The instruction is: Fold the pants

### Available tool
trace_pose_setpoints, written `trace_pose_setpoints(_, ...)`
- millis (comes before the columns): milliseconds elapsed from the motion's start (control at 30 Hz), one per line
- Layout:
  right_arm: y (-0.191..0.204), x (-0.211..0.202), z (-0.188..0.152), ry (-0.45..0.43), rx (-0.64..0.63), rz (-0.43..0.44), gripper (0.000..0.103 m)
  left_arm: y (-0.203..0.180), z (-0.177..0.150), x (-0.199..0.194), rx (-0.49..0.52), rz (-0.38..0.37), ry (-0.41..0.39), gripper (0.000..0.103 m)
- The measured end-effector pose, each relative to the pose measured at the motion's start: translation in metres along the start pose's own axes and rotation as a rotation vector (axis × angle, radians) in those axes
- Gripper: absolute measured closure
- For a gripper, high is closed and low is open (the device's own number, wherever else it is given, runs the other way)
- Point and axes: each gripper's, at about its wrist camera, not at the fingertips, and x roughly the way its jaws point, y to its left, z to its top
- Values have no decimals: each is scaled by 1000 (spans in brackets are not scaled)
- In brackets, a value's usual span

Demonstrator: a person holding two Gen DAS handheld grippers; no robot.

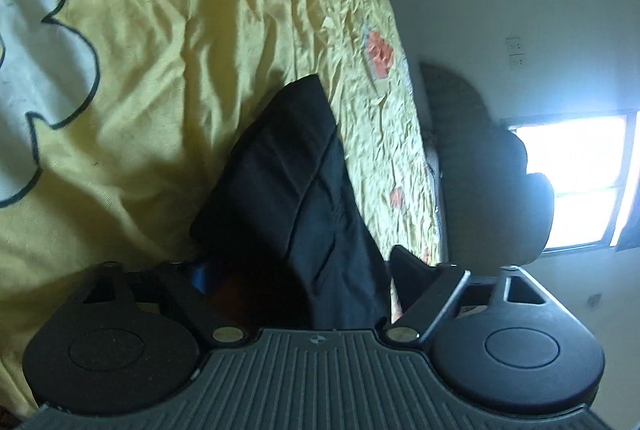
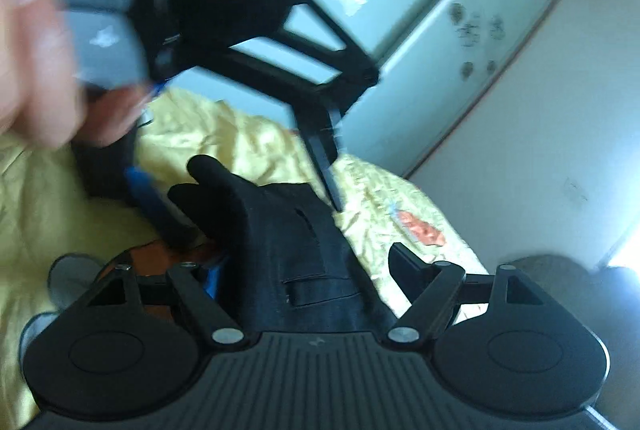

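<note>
Black pants (image 1: 288, 190) fill the gap between the 2 fingers of our left claw (image 1: 296, 270) in the left wrist view. The cloth lies as a long folded strip on the bed (image 1: 140, 70), running from the claw toward the far edge of the yellow sheet, close to the bed's right edge. The claw stands wide, with the right finger (image 1: 408, 270) clear of the fabric; the left finger is lost in shadow, so we cannot tell whether it touches. We judge nothing is pinched yet.

From the right wrist view, our right claw (image 2: 288, 258) also straddles the pants (image 2: 304, 262), here at what looks like the waistband end with a belt loop. Its fingers stand apart, and the right finger (image 2: 404, 270) shows sheet between itself and the cloth, so we see no grip. Above it hangs the left claw (image 2: 240, 190), held by a blurred hand (image 2: 44, 42), one finger pointing down at the far edge of the pants.

Risks as we judge them: closing on only 1 layer would peel the fold apart; the 2 claws work close together and could collide; a pull toward the bed's right edge could slide the strip off.
</note>
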Motion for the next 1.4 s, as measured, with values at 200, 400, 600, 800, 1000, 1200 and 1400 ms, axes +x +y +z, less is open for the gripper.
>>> trace_pose_setpoints(200, 29, 12, 3, 6, -160, 16, 72, -13, 0, -7, 119, 20, -50, 41)
trace_pose_setpoints(400, 3, 13, 4, -9, 9, 59, 86, -13, 13, 10, 129, 20, -28, 24)
trace_pose_setpoints(600, -55, 10, 1, -19, 353, 166, 86, -16, 30, 37, 92, -45, -19, 20)
trace_pose_setpoints(800, -76, -20, -8, -40, 418, 375, 85, -17, 37, 52, 94, -13, -27, 45)
trace_pose_setpoints(1000, -121, -2, -36, 50, 634, 306, 84, -12, 37, 50, 121, 35, -65, 69)
trace_pose_setpoints(1200, -108, 24, -52, 155, 632, 330, 84, -36, 19, 46, 302, 151, -140, 82)
trace_pose_setpoints(1400, -137, 20, -50, 75, 741, 281, 84, -93, -36, 33, 594, 226, -276, 84)
